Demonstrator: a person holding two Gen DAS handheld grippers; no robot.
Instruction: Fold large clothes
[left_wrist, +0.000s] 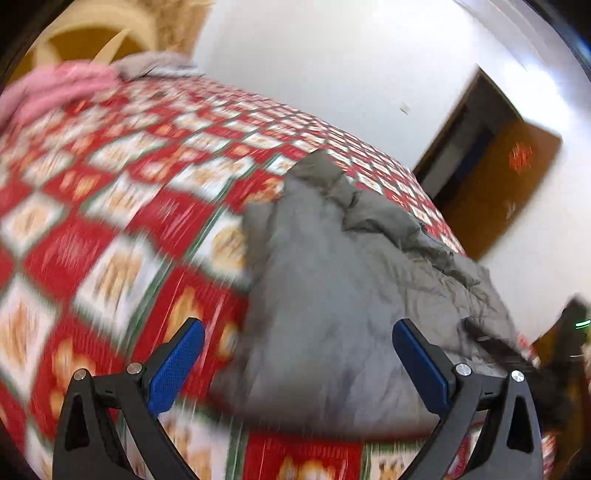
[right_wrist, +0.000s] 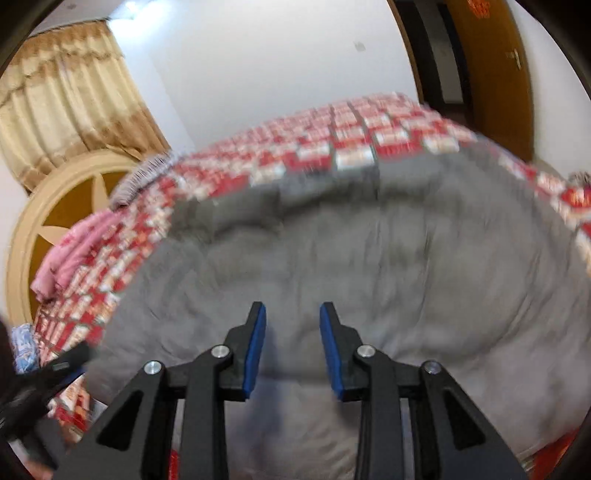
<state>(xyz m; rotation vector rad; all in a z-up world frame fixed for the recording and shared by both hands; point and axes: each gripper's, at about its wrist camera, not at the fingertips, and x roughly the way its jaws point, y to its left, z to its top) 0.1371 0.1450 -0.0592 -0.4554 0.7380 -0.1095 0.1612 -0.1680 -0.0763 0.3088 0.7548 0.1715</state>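
So I'm looking down over the bed with both tongs out in front, and both views are pretty smeared with blur. The grey padded garment (left_wrist: 332, 295) is lying on the red and white checkered bedspread (left_wrist: 110, 206), bunched up and wrinkly along its far edge in the left wrist view. In the right wrist view it's filling most of the lower picture, spread wide across the bedspread (right_wrist: 351, 133).

My left gripper (left_wrist: 298, 334) is standing wide open, its blue pads well apart, and nothing is sitting between them. The garment is lying in the gap as seen from above, but I'm not seeing the pads pressing on it. My right gripper (right_wrist: 292, 314) is showing a narrow gap between its blue pads, with the grey garment (right_wrist: 369, 266) visible through it; the fingers aren't pinching any fabric that I can make out, so I'm calling it empty and partly open.

Over at the head end, a pink garment (left_wrist: 55, 88) is lying near the bedspread's edge, with a light grey striped piece (left_wrist: 159, 64) just beside it. Behind those, a cream and brown round headboard (right_wrist: 55, 218) is showing, with beige curtains (right_wrist: 66, 99) above. A brown wooden door (right_wrist: 495, 74) is standing off to the right against the white wall (right_wrist: 277, 66).
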